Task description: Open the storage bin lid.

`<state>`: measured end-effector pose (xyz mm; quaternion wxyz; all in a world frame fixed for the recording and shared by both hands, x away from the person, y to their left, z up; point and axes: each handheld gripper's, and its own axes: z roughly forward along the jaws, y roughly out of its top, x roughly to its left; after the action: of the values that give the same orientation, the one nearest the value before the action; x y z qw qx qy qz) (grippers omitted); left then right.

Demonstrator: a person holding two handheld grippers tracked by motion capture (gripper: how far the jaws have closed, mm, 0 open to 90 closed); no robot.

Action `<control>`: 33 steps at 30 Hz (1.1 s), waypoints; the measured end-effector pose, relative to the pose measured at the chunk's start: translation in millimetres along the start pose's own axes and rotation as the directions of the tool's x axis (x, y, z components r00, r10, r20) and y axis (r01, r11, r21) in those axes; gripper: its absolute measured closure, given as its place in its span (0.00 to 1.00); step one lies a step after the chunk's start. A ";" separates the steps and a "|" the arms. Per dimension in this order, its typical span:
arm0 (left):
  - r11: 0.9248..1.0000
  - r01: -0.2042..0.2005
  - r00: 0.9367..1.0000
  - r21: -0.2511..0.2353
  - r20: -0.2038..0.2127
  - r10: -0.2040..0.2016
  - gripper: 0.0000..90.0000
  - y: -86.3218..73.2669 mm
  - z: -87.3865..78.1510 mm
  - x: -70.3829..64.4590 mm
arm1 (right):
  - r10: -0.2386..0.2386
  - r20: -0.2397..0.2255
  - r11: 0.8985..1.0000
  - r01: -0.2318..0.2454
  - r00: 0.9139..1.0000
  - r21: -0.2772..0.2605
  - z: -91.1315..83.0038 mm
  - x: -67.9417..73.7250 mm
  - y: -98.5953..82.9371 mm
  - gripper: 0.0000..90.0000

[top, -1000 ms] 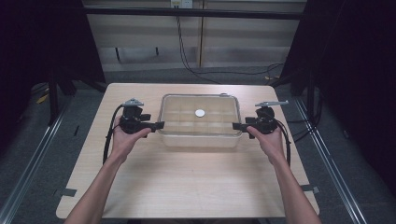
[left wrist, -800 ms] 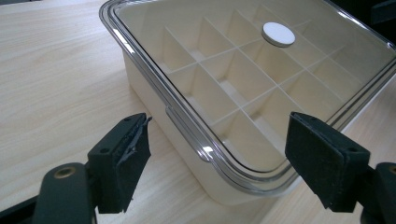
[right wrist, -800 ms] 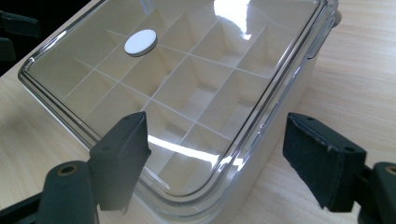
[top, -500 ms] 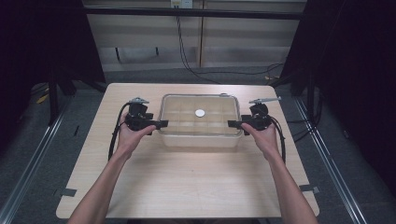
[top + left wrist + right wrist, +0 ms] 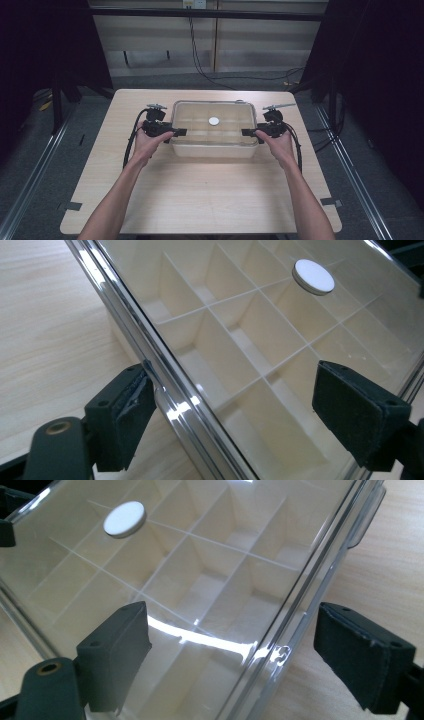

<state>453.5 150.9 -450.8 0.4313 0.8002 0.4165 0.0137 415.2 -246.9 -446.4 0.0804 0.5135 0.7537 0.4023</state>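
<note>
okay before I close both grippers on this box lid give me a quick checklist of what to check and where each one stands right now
1. Left gripper open, jaws straddling the clear lid's edge: ok.
2. Right gripper open, straddling the opposite lid edge: ok.
3. Jaw pads already pressing the lid: cannot tell; the left gripper's outer pad looks very close to the rim.
4. Grippers level and opposite each other across the box: ok, from the high view.
5. White disc centred on the lid, away from both grippers: ok.
6. Lid latch on the right side released: cannot tell.
</note>
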 end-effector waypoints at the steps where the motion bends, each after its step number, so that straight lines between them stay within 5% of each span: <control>1: 1.000 -0.007 1.000 0.005 -0.001 0.007 0.20 0.4 -0.2 -0.1 | 0.012 -0.016 1.000 -0.012 1.000 0.012 3.5 -1.7 -1.2 0.14; 8: 0.999 -0.024 0.999 0.024 0.022 0.024 0.21 -0.8 -2.9 -3.1 | 0.031 -0.001 1.000 -0.031 1.000 0.007 8.0 0.9 0.7 0.11; 11: 0.999 -0.029 0.999 0.020 0.026 0.029 0.22 -3.4 -4.3 -4.1 | 0.017 0.024 1.000 -0.017 1.000 0.002 5.4 4.6 0.5 0.14; 21: 1.000 -0.020 0.999 0.017 0.034 0.019 0.24 -4.9 -6.5 -3.4 | 0.063 0.005 0.997 -0.062 0.998 -0.037 -0.3 -2.2 -4.8 0.28; 30: 1.000 -0.013 0.999 0.015 0.032 0.012 0.24 -5.5 -6.9 -4.7 | 0.063 0.053 0.996 -0.059 0.997 -0.069 -2.0 3.5 -5.7 0.27; 33: 1.000 -0.016 0.999 0.014 0.033 0.016 0.24 -6.0 -9.5 -4.8 | 0.069 0.025 0.993 -0.066 0.997 -0.099 -6.5 5.1 -4.6 0.26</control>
<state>442.8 155.8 -447.4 0.4322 0.8068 0.4028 0.0010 406.0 -246.7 -443.7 0.1026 0.5398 0.7140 0.4339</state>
